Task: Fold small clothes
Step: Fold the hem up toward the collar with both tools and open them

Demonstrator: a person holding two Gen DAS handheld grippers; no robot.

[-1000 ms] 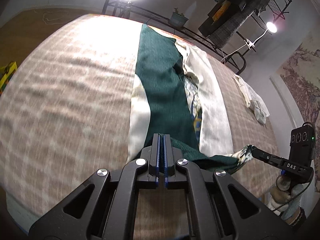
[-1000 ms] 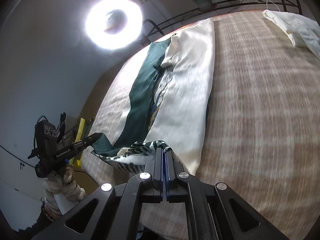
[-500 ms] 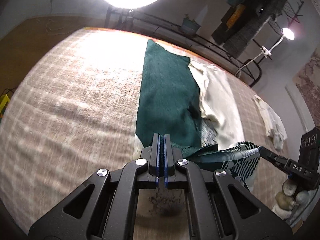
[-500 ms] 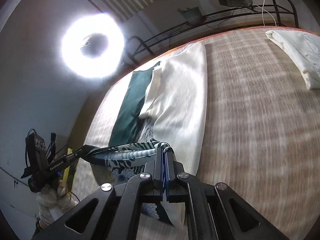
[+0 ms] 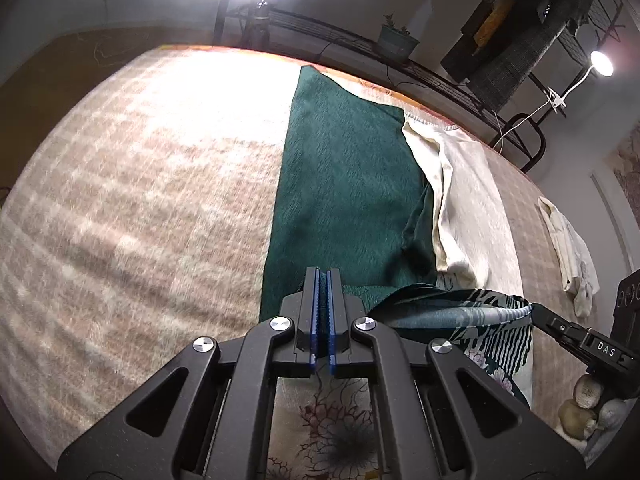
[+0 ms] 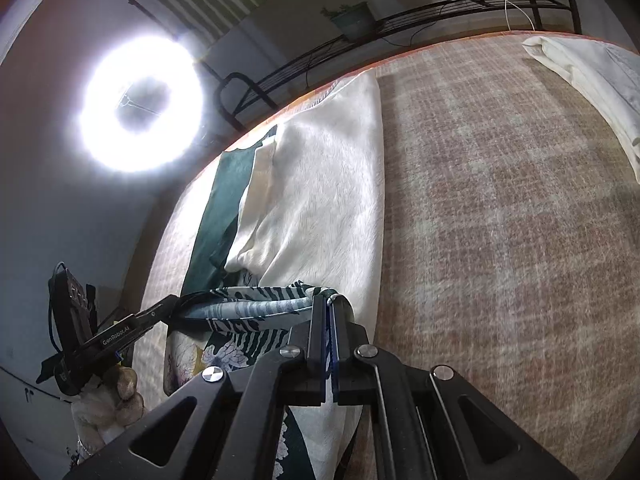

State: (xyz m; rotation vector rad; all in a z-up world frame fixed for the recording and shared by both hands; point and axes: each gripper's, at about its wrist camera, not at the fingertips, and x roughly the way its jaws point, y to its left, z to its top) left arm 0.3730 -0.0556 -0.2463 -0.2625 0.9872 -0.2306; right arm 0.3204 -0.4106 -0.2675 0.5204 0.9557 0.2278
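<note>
The garment (image 5: 352, 184), green and cream with a leafy print, lies lengthwise on the checked bedspread (image 5: 140, 200). It looks light, limp and a little slippery, best held at its hem corners. The left gripper (image 5: 322, 308) and the right gripper (image 6: 329, 312) are each clamped on one corner, angled downward, with the hem stretched taut between them.
</note>
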